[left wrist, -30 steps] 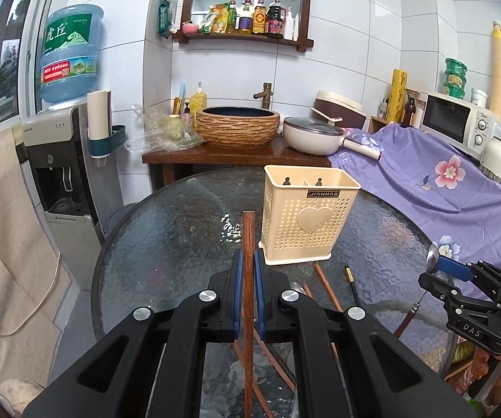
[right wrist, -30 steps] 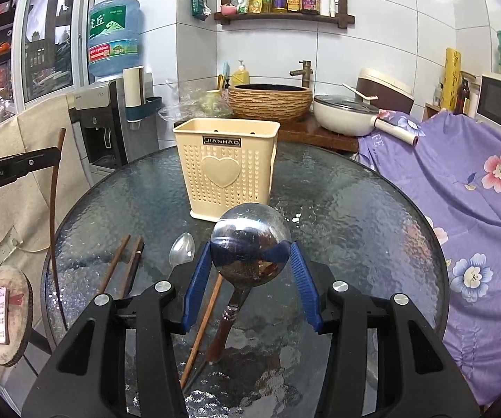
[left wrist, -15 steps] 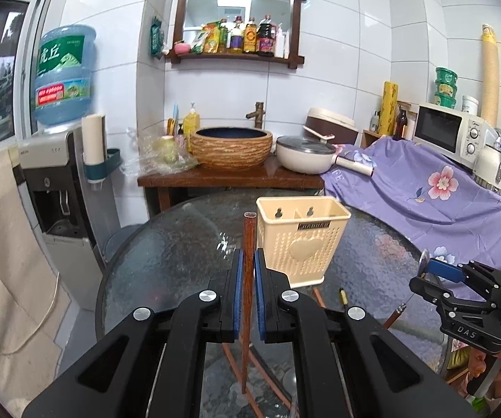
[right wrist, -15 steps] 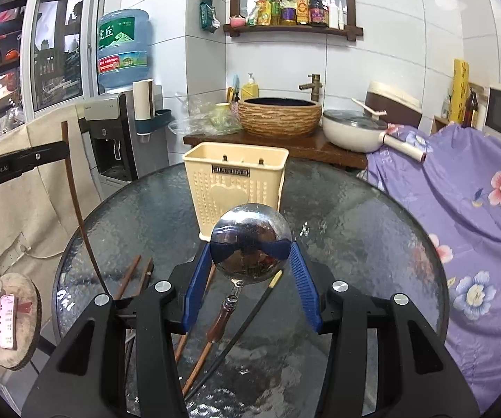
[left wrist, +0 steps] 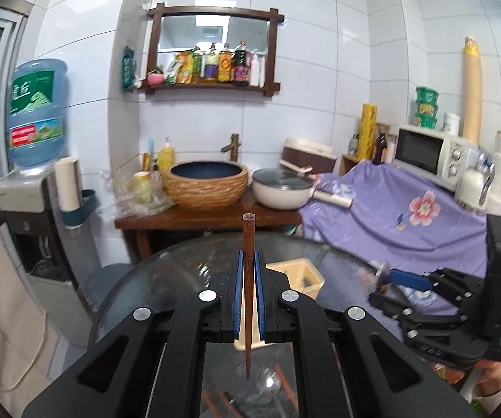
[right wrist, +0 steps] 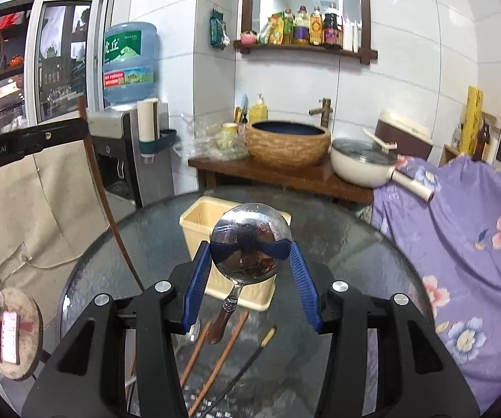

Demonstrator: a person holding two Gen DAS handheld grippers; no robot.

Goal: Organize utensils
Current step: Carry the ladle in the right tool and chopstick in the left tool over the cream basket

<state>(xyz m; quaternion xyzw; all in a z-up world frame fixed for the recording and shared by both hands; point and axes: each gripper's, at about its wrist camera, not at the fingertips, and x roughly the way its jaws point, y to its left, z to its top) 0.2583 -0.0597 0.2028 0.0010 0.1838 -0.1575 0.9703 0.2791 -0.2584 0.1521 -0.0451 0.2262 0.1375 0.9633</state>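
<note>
White wall tiles back a small kitchen corner, where a wooden shelf with a mirror (right wrist: 306,17) carries a row of bottles above a woven basin (right wrist: 287,142) and a cream pan (right wrist: 362,163) on a dark wooden stand. At the left stands a water dispenser (left wrist: 23,188) with a blue bottle on top; at the right a purple flowered cloth (right wrist: 459,230) drapes over furniture beside a white microwave (left wrist: 428,151).

Nearer the cameras lies a round glass table (right wrist: 337,244). On it stands a cream perforated utensil holder (right wrist: 198,223), upright with its top open.

The left gripper (left wrist: 247,278) has its jaws pressed together on a brown wooden chopstick (left wrist: 248,244), which stands nearly upright between the blue pads, its blunt end above them and its thin tip hanging free above the table. In the left wrist view the holder sits just behind and below those jaws.

The right gripper (right wrist: 250,254) holds a metal ladle (right wrist: 250,242): its jaws are part spread and pinch the round bowl from both sides, and the brown handle hangs down toward the table. The holder is directly behind the ladle in the right wrist view.

On the glass below the right gripper lie two brown chopsticks (right wrist: 215,358) side by side, a dark chopstick with a pale end (right wrist: 250,358) to their right, and a small spoon (right wrist: 192,331) partly hidden by the left finger.
</note>
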